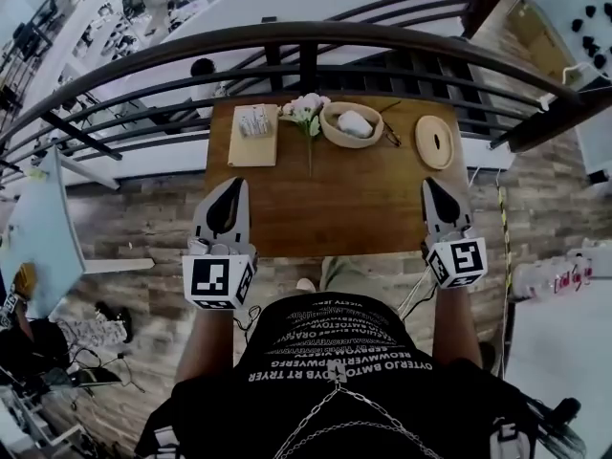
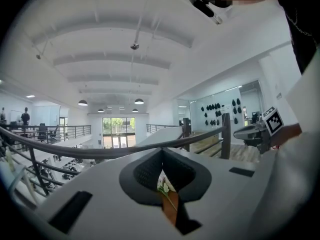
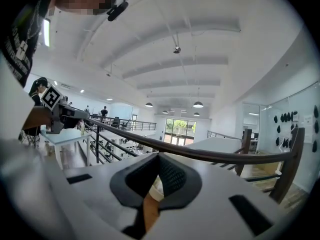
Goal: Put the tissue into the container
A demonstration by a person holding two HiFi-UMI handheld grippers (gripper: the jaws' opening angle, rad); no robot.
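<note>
A round wooden bowl (image 1: 335, 134) stands at the far middle of the wooden table (image 1: 354, 208), and a crumpled white tissue (image 1: 355, 122) lies inside it. A pack of tissues (image 1: 253, 120) rests on a small wooden board at the far left. My left gripper (image 1: 233, 183) hovers over the table's near left part, jaws together and empty. My right gripper (image 1: 431, 185) hangs over the near right part, also shut with nothing in it. Both are well short of the bowl. In the left gripper view the jaws (image 2: 161, 152) meet; in the right gripper view they (image 3: 159, 157) meet too.
A sprig of pale flowers (image 1: 306, 111) lies between the tissue pack and the bowl. A round wooden lid (image 1: 435, 142) with a slot sits at the far right. A dark curved railing (image 1: 306, 41) runs behind the table. A pale table (image 1: 38, 228) stands to the left.
</note>
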